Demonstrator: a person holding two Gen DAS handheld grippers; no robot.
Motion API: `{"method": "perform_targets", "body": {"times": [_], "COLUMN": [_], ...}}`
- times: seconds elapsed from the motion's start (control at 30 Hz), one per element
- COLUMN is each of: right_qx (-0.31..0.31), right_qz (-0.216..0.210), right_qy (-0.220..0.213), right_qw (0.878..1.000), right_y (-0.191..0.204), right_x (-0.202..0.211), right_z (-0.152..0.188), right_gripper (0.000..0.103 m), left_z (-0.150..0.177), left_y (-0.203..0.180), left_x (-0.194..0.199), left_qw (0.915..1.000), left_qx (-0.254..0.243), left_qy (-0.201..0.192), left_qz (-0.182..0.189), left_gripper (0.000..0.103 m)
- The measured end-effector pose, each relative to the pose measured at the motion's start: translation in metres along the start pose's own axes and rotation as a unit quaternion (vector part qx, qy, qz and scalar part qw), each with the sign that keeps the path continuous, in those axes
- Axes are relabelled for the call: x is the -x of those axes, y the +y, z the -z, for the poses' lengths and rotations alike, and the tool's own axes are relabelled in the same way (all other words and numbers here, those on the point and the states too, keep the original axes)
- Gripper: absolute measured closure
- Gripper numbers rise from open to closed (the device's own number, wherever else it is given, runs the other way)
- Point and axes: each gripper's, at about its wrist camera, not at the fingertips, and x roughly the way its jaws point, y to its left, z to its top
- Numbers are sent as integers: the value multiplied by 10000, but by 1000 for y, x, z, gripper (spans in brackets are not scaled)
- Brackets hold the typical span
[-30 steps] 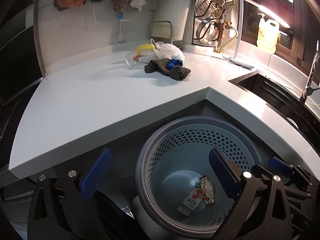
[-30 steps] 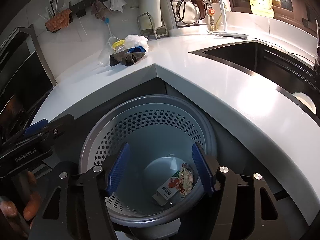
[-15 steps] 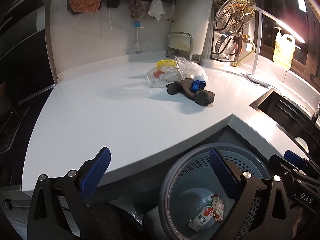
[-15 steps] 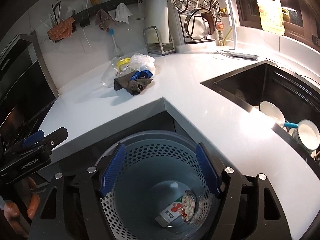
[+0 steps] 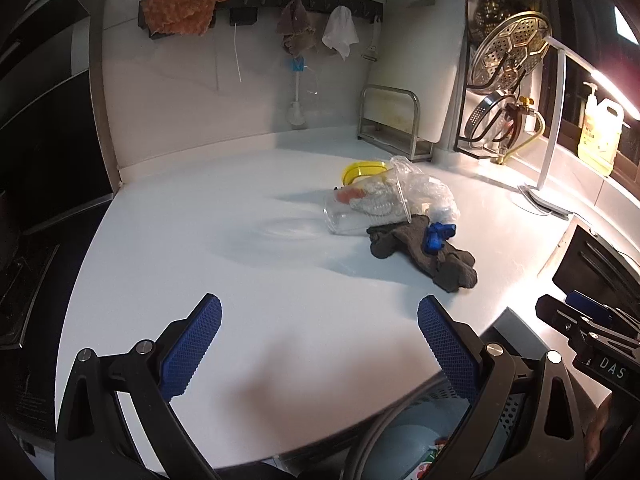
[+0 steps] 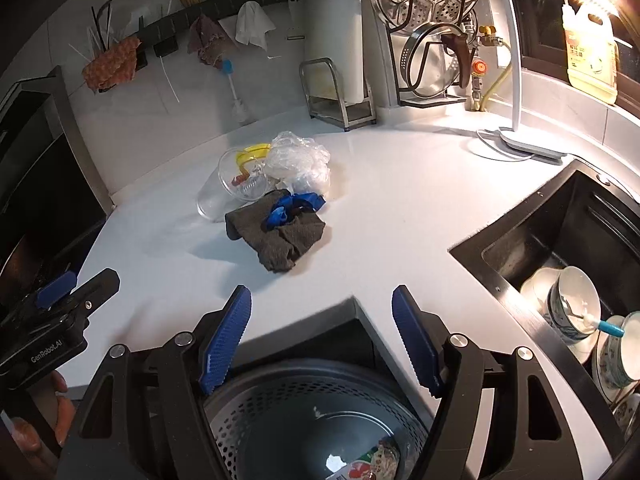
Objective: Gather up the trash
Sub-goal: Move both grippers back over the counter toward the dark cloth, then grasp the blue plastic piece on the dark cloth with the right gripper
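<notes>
A trash pile lies on the white counter point(image 5: 240, 272): a dark grey cloth point(image 5: 424, 254) with a blue scrap point(image 5: 438, 236) on it, a clear plastic cup point(image 5: 360, 210) on its side, crumpled clear plastic point(image 5: 432, 196) and a yellow ring point(image 5: 362, 170). The pile also shows in the right wrist view, with the cloth point(image 6: 276, 236) nearest. My left gripper point(image 5: 320, 346) is open and empty above the counter's front. My right gripper point(image 6: 322, 332) is open and empty over the grey perforated bin point(image 6: 320, 412), which holds wrappers point(image 6: 368, 464).
A black sink point(image 6: 560, 240) with bowls point(image 6: 572, 304) lies to the right. A lamp base point(image 6: 520, 146), a metal rack point(image 6: 340, 92) and a steamer stand point(image 6: 432, 32) line the back wall. A dark stove point(image 5: 24, 264) is on the left.
Both grippers have risen and moved forward from over the bin toward the counter. The trash pile now appears closer, and the bin has dropped to the bottom of both views.
</notes>
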Motion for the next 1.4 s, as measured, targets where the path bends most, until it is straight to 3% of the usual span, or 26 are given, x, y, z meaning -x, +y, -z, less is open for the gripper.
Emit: {"method": "perform_targets", "body": {"times": [0.3,0.57,0.97,1.03,1.23,1.3,1.4], "right_qx": [287,376,583,669,879,962,986], "right_qz": [19,132,256,270,176,106,66], "right_qy": [189,539,735,740,762,759,705], "right_qw": [9994,9977,9953,9946,9931,9924,9926], "right_y": [17,23,32,35,46,49,49], "right_x": [-59,-110,-142,-144,-146,-145,-142], "right_z": [-41,-58,-69,-69,-69,-69,-68], "right_gripper": [33,34,42,46,71,89,91], "left_z": [-19,-25,-21,-21,-21,-22,-22], "left_y": [10,14,12,12,12,12,12], "left_x": [-33,-50,-67,-68,-68,-68,-68], "left_qw": [9998,9995,9991,9990,9990,9990,9990], "left_qx": [175,241,237,230,246,242,244], "left_qy": [122,205,360,380,384,385,382], "left_qz": [-20,-68,-22,-20,-17,-19,-19], "left_gripper": [6,6,6,6,6,6,6]}}
